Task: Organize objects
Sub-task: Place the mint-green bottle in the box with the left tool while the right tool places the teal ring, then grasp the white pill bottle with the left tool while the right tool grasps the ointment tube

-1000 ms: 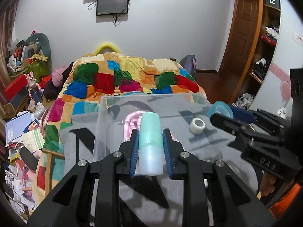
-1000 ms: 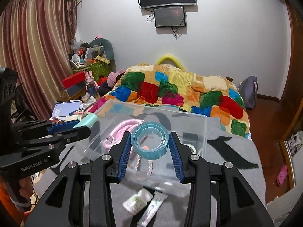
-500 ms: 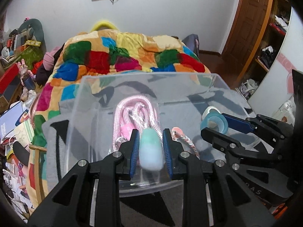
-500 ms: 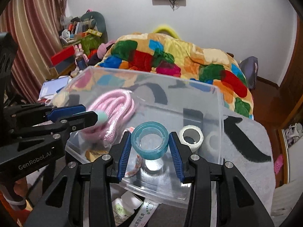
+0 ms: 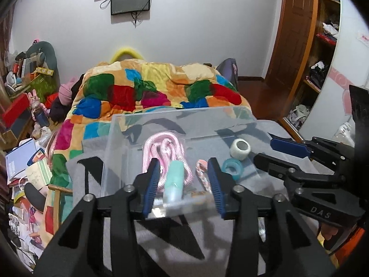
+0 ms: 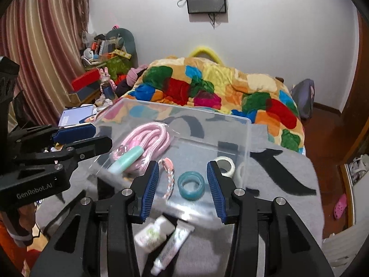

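A clear plastic box [image 5: 120, 143] [image 6: 244, 136] stands on a grey blanket. Inside lie a pink rope [image 5: 161, 145] [image 6: 147, 138], a mint green tube [image 5: 174, 180] [image 6: 125, 160], a teal tape roll [image 5: 231, 167] [image 6: 191, 184] and a pink braided strap [image 6: 169, 180]. My left gripper [image 5: 182, 184] is open and empty just above the green tube. My right gripper [image 6: 183, 185] is open and empty around the teal roll, which lies in the box. A white tape roll [image 5: 239, 147] [image 6: 224, 165] sits by the box's right wall.
Two small tubes [image 6: 166, 240] lie on the grey blanket [image 6: 276, 207] in front of the box. A bed with a patchwork quilt [image 5: 150, 90] lies behind. Clutter fills the floor at the left [image 5: 20, 161]. Shelves [image 5: 322, 46] stand at the right.
Both grippers opened. The green tube dropped from the left gripper onto the pink rope; the teal tape roll dropped from the right gripper into the box. Both grippers drew back a little.
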